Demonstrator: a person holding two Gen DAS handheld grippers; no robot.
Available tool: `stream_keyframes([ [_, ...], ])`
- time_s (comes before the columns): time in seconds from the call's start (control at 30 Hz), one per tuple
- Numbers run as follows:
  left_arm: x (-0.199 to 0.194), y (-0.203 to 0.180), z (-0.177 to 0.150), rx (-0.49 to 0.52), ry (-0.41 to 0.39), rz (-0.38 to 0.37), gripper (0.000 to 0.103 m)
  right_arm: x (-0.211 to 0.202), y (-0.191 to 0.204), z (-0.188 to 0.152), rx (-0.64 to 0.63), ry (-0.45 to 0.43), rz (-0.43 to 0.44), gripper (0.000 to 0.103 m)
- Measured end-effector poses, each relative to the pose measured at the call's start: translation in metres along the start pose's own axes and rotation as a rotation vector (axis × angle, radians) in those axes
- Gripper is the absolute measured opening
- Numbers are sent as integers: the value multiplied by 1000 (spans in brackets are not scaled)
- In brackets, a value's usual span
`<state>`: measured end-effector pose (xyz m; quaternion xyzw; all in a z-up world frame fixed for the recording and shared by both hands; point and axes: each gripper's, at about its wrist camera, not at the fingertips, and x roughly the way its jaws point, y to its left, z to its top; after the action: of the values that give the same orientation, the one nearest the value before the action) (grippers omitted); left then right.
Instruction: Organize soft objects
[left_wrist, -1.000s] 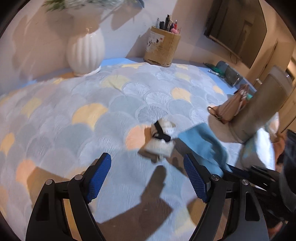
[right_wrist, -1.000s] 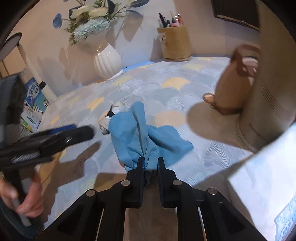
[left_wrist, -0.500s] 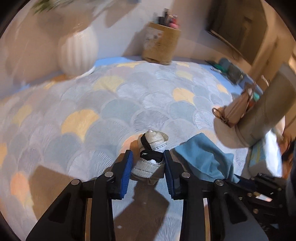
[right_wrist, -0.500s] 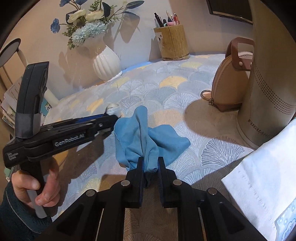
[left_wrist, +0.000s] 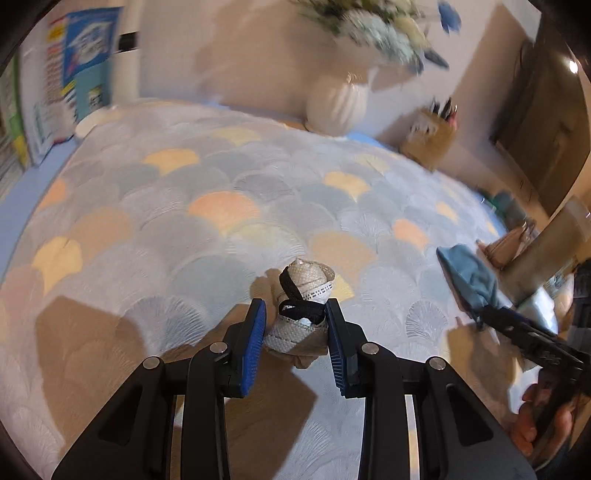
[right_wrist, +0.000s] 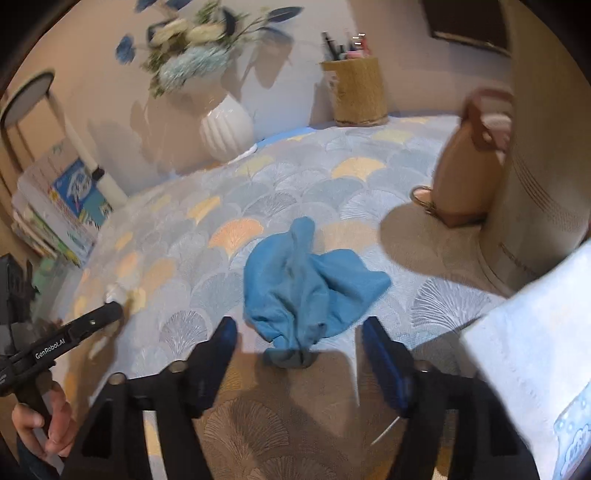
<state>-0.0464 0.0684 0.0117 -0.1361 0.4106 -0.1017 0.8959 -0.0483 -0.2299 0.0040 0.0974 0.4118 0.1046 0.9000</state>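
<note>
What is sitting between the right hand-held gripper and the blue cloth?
Nothing visible. The right hand-held gripper has its jaws opening, with the blue cloth's near end lying on the tablecloth between them, pads clear of it.

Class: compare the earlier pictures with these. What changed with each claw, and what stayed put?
The left claw closed on the white rolled bundle and carried it leftward. The right claw is opening, letting go of the blue cloth. The cloth, vase and pen holder stayed put.
</note>
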Motion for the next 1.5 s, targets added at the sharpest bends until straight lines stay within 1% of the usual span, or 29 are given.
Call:
stream_keyframes([
  [0.07,-9,4,0,-16,-54,-54,29,7,9,2,-40,27,-52,75],
  [0.13,-10,3,-1,-4,-76,-40,29,17,18,5,-82,59,-125,73],
  [0.17,-8,0,-2,10,-67,-27,29,18,22,7,-98,47,-141,65],
  [0.2,-7,-5,-3,34,-66,-16,29,18,23,7,-106,40,-132,45],
  [0.23,-7,-9,-3,58,-70,-13,30,17,25,7,-118,31,-133,28],
  [0.3,-8,-16,-6,94,-77,-15,30,13,26,6,-126,19,-85,13],
  [0.33,-7,-18,-5,99,-79,-9,30,7,28,4,-131,8,-31,13],
  [0.4,-6,-18,-5,103,-75,-11,30,-8,38,-5,-166,-15,27,13],
  [0.5,-5,-12,-3,79,-63,-26,30,-29,57,-25,-238,-28,59,13],
  [0.57,-4,-9,-3,64,-58,-35,30,-34,61,-35,-231,-6,93,13],
  [0.6,-4,-8,-3,55,-56,-40,30,-32,62,-39,-221,17,101,15],
  [0.67,-5,-6,-3,43,-58,-47,30,-26,59,-46,-208,53,65,19],
  [0.7,-5,-5,-3,40,-59,-53,30,-22,56,-49,-192,70,54,24],
  [0.77,-5,-5,-3,39,-59,-57,30,-22,50,-50,-156,70,89,37],
  [0.8,-4,-6,-3,40,-55,-58,30,-26,47,-51,-133,50,122,55],
  [0.83,-4,-6,-3,42,-53,-57,30,-32,44,-50,-107,15,150,69],
  [0.9,-3,-8,-4,49,-45,-48,30,-41,44,-48,-89,-37,166,86],
  [0.93,-3,-8,-4,55,-45,-46,30,-43,45,-45,-91,-52,153,90],
  [1.07,-3,-11,-5,66,-49,-29,30,-26,57,-36,-129,-4,82,90],
  [1.13,-3,-12,-4,67,-48,-26,30,-15,62,-38,-135,24,80,90],
  [1.17,-3,-12,-4,68,-47,-23,30,-12,62,-39,-132,31,72,87],
  [1.23,-2,-13,-4,73,-46,-15,30,-5,62,-43,-129,38,58,54],
  [1.27,-2,-14,-4,76,-44,-12,30,-4,62,-44,-137,28,27,47],
  [1.3,-1,-15,-4,80,-41,-11,30,-6,64,-46,-160,19,-10,35],
  [1.33,0,-15,-4,80,-32,-15,30,-8,63,-46,-163,28,0,27],
  [1.37,3,-15,-4,74,-12,-24,30,-10,57,-45,-129,41,49,21],
  [1.4,5,-13,-3,66,6,-24,30,-13,45,-43,-55,61,155,12],
  [1.47,8,-13,-3,59,26,-7,30,-22,27,-42,44,59,274,12],
  [1.5,7,-15,-3,68,23,-11,30,-28,23,-42,60,47,289,12],
])
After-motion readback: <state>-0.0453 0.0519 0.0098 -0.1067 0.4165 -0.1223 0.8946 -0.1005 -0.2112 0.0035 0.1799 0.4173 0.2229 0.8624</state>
